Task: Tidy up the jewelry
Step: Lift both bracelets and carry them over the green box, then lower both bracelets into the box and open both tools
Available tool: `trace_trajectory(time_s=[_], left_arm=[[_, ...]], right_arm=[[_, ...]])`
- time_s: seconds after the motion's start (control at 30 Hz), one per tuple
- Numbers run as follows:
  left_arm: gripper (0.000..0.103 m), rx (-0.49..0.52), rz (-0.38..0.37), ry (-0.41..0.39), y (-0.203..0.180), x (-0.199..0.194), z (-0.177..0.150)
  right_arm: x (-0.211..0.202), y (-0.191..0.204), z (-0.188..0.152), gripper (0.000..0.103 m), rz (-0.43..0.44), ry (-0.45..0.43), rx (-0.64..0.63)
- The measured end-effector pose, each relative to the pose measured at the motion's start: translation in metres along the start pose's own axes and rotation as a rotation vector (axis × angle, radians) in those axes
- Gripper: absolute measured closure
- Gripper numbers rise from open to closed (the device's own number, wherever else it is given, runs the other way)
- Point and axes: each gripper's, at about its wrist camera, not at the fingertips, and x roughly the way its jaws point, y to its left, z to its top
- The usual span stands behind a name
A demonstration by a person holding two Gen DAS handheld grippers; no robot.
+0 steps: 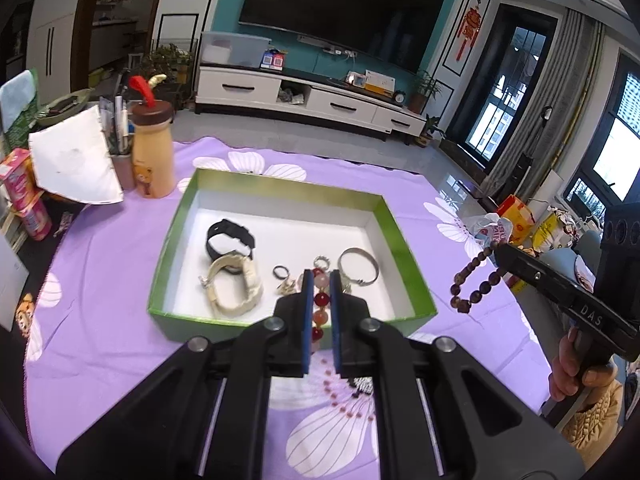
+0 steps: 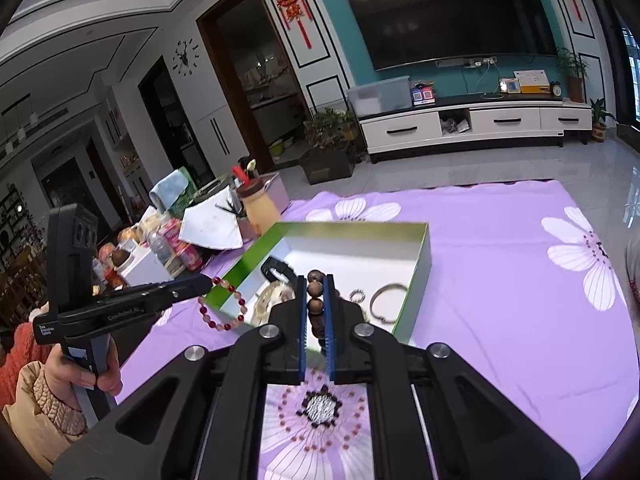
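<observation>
A green box (image 1: 192, 320) with a white floor stands on the purple flowered cloth (image 1: 100, 280). In it lie a black band (image 1: 230, 236), a cream band (image 1: 236, 286), a silver bangle (image 1: 357, 266) and small rings (image 1: 280, 271). My left gripper (image 1: 321, 274) hangs above the box's near edge, shut on a red and pink bead bracelet (image 1: 321, 300). At the right, my right gripper (image 1: 500, 249) is shut on a brown bead bracelet (image 1: 485, 289) that dangles beside the box. The right wrist view shows that right gripper (image 2: 315, 280) on the brown beads (image 2: 315, 290), and the left gripper (image 2: 206, 281) with the red bracelet (image 2: 241, 303).
A cream bottle with a brown cap (image 1: 154, 152), a pen cup (image 1: 122, 160), white paper (image 1: 76, 160) and snack packs (image 1: 24, 196) crowd the table's far left. Bags (image 1: 516, 216) sit past the right edge. A person's hand (image 1: 568, 364) holds the right gripper's handle.
</observation>
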Motion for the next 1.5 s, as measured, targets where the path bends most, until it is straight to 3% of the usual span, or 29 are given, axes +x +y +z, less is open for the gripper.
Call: trace_trajectory(time_s=[0.63, 1.2, 1.5], left_arm=[[0.096, -0.039, 0.02, 0.063, 0.004, 0.08, 0.053], [0.096, -0.086, 0.039, 0.138, 0.024, 0.139, 0.061], [0.096, -0.064, 0.065, 0.176, 0.022, 0.163, 0.059]], right_arm=[[0.052, -0.029, 0.034, 0.096, -0.061, 0.045, 0.015], [0.136, -0.036, 0.031, 0.096, -0.07, 0.177, 0.045], [0.159, -0.038, 0.03, 0.096, -0.091, 0.227, 0.047]])
